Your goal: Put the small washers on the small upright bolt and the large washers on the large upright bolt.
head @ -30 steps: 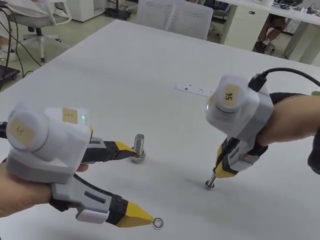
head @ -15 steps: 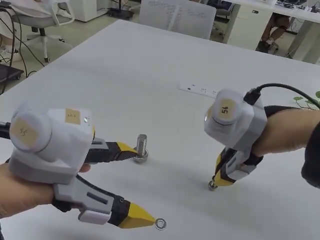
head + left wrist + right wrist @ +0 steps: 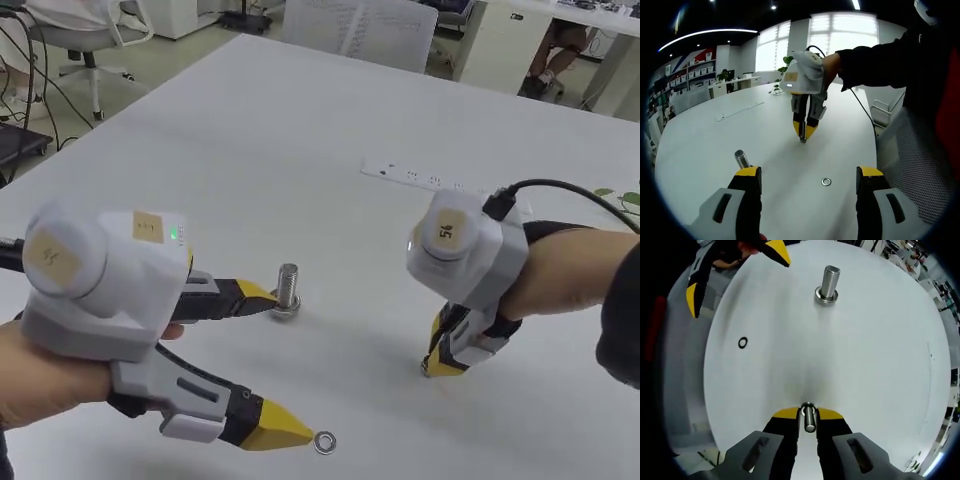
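You have two bolts upright on the table [image 3: 300, 150]. Your left gripper [image 3: 283, 365] is spread wide, one tip just beside the large bolt [image 3: 287, 290], the other by the one loose washer [image 3: 324, 441]. Right of the large bolt, your right gripper [image 3: 432, 368] pinches the small bolt [image 3: 810, 419]. A ring at the large bolt's base may be another washer.
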`<state>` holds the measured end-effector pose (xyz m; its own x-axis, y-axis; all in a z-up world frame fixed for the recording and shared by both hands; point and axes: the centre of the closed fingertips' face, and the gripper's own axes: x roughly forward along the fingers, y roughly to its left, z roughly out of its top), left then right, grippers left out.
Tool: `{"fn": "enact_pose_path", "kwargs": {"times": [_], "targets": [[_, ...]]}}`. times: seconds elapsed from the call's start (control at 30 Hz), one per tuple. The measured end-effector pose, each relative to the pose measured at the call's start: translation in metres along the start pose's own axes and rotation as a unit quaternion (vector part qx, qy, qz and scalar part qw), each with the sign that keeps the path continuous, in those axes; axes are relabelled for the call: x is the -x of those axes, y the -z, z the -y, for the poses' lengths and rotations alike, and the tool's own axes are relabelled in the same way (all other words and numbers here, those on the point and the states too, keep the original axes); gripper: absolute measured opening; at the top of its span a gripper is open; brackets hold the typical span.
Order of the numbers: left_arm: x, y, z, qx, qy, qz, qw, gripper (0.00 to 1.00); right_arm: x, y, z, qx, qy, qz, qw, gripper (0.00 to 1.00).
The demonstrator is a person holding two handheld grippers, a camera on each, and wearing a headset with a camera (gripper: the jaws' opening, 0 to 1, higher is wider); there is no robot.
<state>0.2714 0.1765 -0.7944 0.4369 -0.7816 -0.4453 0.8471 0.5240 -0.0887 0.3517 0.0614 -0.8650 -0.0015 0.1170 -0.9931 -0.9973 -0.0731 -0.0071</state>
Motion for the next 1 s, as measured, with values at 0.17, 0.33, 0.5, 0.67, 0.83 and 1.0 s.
{"fn": "enact_pose_path", "kwargs": {"times": [0.17, 0.33, 0.5, 0.67, 0.83, 1.0], "targets": [[0.0, 0.0, 0.0, 0.0, -0.001, 0.0, 1.0, 0.77, 0.0, 0.0, 0.001, -0.001, 0.001, 0.004, 1.0, 0.14], [0.0, 0.0, 0.0, 0.001, -0.001, 0.0, 1.0, 0.77, 0.0, 0.0, 0.0, -0.003, 0.001, 0.005, 1.0, 0.16], [0.0, 0.0, 0.001, 0.0, -0.001, 0.0, 1.0, 0.77, -0.001, 0.002, -0.001, -0.005, 0.0, 0.002, 1.0, 0.19], [0.0, 0.0, 0.001, 0.0, 0.001, 0.0, 1.0, 0.77, 0.0, 0.004, 0.001, -0.013, 0.002, 0.003, 0.9999, 0.25], [0.0, 0.0, 0.001, 0.0, 0.001, 0.0, 1.0, 0.77, 0.001, 0.007, 0.002, -0.022, 0.004, 0.004, 0.9997, 0.31], [0.0, 0.0, 0.002, 0.0, 0.002, 0.0, 1.0, 0.77, 0.003, 0.01, 0.002, -0.029, 0.005, 0.008, 0.9995, 0.36]]}}
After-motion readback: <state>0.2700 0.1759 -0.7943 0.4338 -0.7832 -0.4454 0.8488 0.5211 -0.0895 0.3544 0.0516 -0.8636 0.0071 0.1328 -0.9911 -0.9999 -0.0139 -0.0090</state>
